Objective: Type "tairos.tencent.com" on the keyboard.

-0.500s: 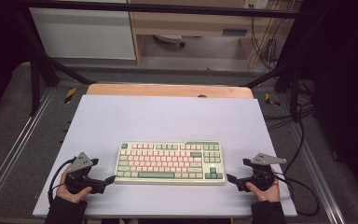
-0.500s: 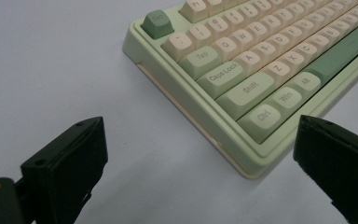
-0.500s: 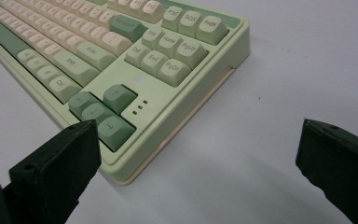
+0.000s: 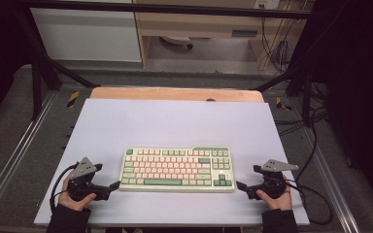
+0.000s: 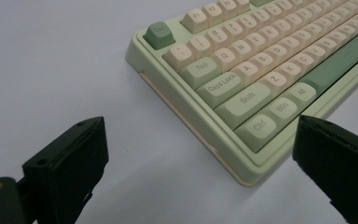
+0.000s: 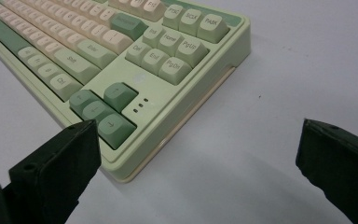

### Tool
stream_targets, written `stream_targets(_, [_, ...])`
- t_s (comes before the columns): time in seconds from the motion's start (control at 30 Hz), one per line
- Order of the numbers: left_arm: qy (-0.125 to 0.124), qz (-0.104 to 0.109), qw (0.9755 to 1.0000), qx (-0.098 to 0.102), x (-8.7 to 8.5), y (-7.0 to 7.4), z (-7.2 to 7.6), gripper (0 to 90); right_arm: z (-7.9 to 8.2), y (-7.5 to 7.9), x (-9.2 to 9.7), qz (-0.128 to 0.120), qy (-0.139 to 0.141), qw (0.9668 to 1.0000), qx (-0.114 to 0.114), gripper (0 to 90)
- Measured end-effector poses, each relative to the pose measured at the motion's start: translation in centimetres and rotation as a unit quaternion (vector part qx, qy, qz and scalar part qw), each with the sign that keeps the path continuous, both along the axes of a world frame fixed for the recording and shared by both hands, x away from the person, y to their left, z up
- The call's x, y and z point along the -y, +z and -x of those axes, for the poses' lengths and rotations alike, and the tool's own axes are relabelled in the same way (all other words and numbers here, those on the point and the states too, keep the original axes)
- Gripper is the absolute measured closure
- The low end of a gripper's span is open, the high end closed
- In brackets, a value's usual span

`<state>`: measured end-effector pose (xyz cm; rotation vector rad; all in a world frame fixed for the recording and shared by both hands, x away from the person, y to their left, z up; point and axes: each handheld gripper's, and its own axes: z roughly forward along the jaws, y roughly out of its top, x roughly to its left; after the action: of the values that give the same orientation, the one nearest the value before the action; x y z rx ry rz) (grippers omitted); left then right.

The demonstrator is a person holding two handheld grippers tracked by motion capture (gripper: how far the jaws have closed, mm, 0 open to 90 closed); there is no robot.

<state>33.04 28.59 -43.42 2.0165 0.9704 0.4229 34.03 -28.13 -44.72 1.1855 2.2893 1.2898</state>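
A white table (image 4: pixel 175 121) carries a green and cream keyboard (image 4: pixel 177 169) near its front edge, centred. The left gripper (image 4: pixel 114 185) sits just beside the keyboard's near left corner, the right gripper (image 4: pixel 239 185) beside its near right corner, both with jaws apart, holding nothing

This looked like a lab or recording workspace rather than a home. A pale sheet covered the surface (image 4: pixel 175 121), which stood inside a dark metal frame (image 4: pixel 39 77) with black curtains at both sides. Loose cables (image 4: pixel 272 48) hung by a wooden cabinet (image 4: pixel 199 24) behind, over grey carpeted floor (image 4: pixel 9 145).
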Motion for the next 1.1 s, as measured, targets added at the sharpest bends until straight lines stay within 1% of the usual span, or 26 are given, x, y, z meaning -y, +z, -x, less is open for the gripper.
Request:
stream_targets(0.33, [0.000,0.004,1.0000,0.006,0.8,1.0,0.1,5.1,0.0,0.1,0.1,-0.002,-0.001,1.0000,0.003,0.5])
stream_targets(0.4, [0.001,0.004,1.0000,0.006,1.0,1.2,0.1,6.2,0.0,0.0,0.1,-0.001,0.001,1.0000,0.001,0.5])
stream_targets(0.43, [0.003,0.008,1.0000,0.004,1.2,1.4,0.0,7.6,0.0,0.0,0.0,0.000,0.000,1.0000,-0.001,0.5])
stream_targets(0.6, [0.003,0.006,1.0000,0.005,1.9,1.6,-0.1,11.2,0.0,0.0,0.0,0.001,0.000,1.0000,-0.001,0.5])
stream_targets(0.73, [0.006,0.002,0.9999,0.011,2.5,2.1,-0.2,17.6,0.0,0.0,0.0,0.000,0.000,1.0000,0.000,0.5])
stream_targets(0.77, [0.005,0.002,0.9999,0.012,2.7,2.2,-0.2,17.6,0.0,0.0,0.0,0.000,0.000,1.0000,0.000,0.5])
stream_targets(0.83, [0.005,0.004,0.9999,0.014,3.0,2.4,-0.2,23.6,0.0,0.1,0.0,0.001,0.000,1.0000,0.000,0.5])
stream_targets(0.87, [0.004,0.005,0.9999,0.014,3.1,2.4,-0.3,23.6,0.0,0.1,0.0,0.001,0.000,1.0000,0.000,0.5])
stream_targets(0.97, [0.005,0.004,0.9999,0.011,3.6,2.5,-0.4,31.8,0.0,0.1,0.1,0.000,0.000,1.0000,0.001,0.5])
stream_targets(1.1, [0.007,0.008,0.9999,0.010,4.2,2.6,-0.6,42.0,0.0,0.1,0.1,-0.001,0.000,1.0000,0.001,0.5])
